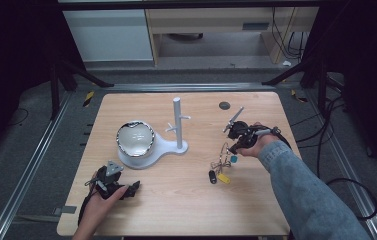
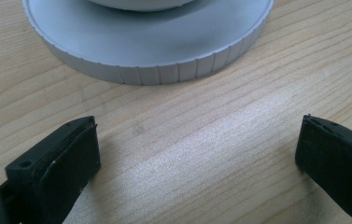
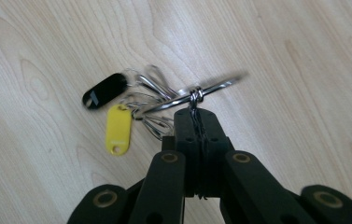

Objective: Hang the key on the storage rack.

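A bunch of keys on a metal ring [image 3: 211, 89] carries a yellow tag [image 3: 118, 129] and a black tag [image 3: 104, 91]. My right gripper [image 3: 196, 112] is shut on the ring, and the tags trail down onto the wooden table. From above, the key bunch [image 1: 221, 167] hangs below the right gripper [image 1: 232, 148] at the table's right. The left gripper [image 1: 134, 188] rests near the front left, held by a hand. Its jaws stand wide open with bare wood between them, just short of the white stand's round base [image 2: 155, 42].
A white stand with an upright peg post [image 1: 178, 120] sits mid-table, and a shiny bowl [image 1: 135, 138] rests on its round base. A dark grommet [image 1: 224, 105] marks the far right of the table [image 1: 176, 200]. Cables and metal rails surround the table.
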Action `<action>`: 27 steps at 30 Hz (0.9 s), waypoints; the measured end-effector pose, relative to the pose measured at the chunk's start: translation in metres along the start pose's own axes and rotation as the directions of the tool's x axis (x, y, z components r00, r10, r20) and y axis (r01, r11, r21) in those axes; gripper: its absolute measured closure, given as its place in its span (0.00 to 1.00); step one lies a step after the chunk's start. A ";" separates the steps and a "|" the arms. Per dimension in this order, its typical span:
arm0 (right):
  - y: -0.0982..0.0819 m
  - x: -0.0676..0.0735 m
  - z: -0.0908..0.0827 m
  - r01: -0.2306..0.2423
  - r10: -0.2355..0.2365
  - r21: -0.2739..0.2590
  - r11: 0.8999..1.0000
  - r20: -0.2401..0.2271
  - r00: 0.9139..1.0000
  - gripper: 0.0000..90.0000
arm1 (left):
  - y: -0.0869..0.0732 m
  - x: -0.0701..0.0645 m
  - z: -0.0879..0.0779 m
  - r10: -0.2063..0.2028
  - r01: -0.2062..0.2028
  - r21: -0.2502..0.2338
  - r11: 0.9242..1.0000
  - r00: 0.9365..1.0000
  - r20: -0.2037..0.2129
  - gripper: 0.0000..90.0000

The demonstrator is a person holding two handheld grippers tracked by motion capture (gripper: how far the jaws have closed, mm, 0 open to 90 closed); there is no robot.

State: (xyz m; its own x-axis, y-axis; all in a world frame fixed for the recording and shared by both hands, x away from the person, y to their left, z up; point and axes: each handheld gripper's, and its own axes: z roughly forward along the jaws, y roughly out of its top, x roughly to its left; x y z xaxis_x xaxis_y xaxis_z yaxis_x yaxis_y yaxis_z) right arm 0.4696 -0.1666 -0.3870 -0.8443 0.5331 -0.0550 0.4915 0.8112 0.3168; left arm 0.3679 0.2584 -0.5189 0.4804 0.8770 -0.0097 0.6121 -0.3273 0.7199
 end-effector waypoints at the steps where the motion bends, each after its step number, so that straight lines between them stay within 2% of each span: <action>1: 0.001 -0.001 -0.003 0.002 -0.002 0.002 1.000 0.003 1.000 0.99 | 0.000 0.000 0.000 -0.001 0.001 0.000 1.000 1.000 -0.001 0.00; 18: 0.010 -0.006 -0.023 -0.002 0.003 -0.022 1.000 0.029 1.000 0.99 | 0.000 0.000 0.000 0.002 -0.002 0.000 1.000 1.000 0.000 0.00; 27: 0.019 -0.009 -0.037 0.012 -0.010 -0.038 0.999 0.053 0.999 0.99 | 0.000 0.000 0.000 0.001 -0.001 0.000 1.000 1.000 -0.001 0.00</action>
State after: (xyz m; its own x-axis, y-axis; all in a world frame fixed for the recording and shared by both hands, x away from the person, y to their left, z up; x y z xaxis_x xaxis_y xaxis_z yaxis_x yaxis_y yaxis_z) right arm 0.4787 -0.1645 -0.3454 -0.8368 0.5367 -0.1084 0.4727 0.8080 0.3516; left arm 0.3679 0.2584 -0.5188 0.4807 0.8768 -0.0081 0.6117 -0.3287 0.7196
